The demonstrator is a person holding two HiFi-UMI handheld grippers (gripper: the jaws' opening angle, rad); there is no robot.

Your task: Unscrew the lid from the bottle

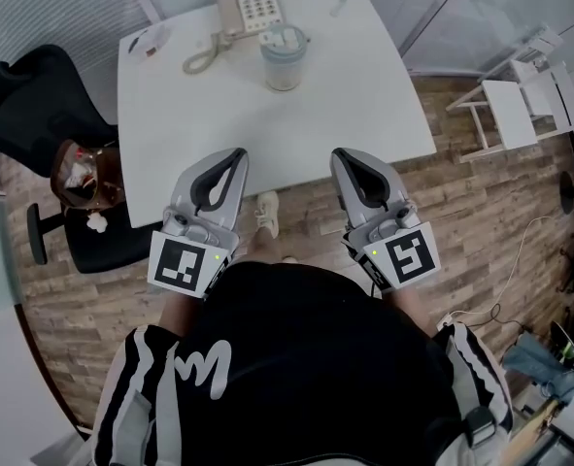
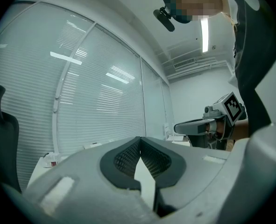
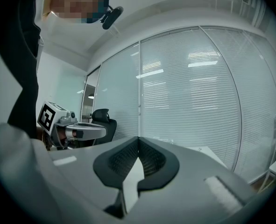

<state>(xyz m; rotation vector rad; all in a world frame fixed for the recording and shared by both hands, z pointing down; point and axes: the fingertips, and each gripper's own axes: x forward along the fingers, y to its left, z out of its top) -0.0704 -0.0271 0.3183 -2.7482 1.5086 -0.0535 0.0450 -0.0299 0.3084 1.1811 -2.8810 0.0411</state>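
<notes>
A pale, translucent bottle (image 1: 284, 58) with a lid on top stands on the far half of the white table (image 1: 364, 105). My left gripper (image 1: 236, 155) and right gripper (image 1: 339, 155) hover side by side over the table's near edge, well short of the bottle, both pointing towards it. Both are shut with nothing between the jaws. In the left gripper view the left gripper (image 2: 139, 138) has its pads pressed together, and the right gripper's body (image 2: 208, 125) shows to its right. In the right gripper view the right gripper (image 3: 138, 138) is likewise shut on nothing. The bottle is not visible in either gripper view.
A desk telephone (image 1: 251, 8) with a coiled cord lies behind the bottle. A small flat item (image 1: 151, 39) lies at the table's far left corner. A black office chair (image 1: 34, 95) with a brown bag (image 1: 83, 175) stands to the left, a white rack (image 1: 520, 105) to the right.
</notes>
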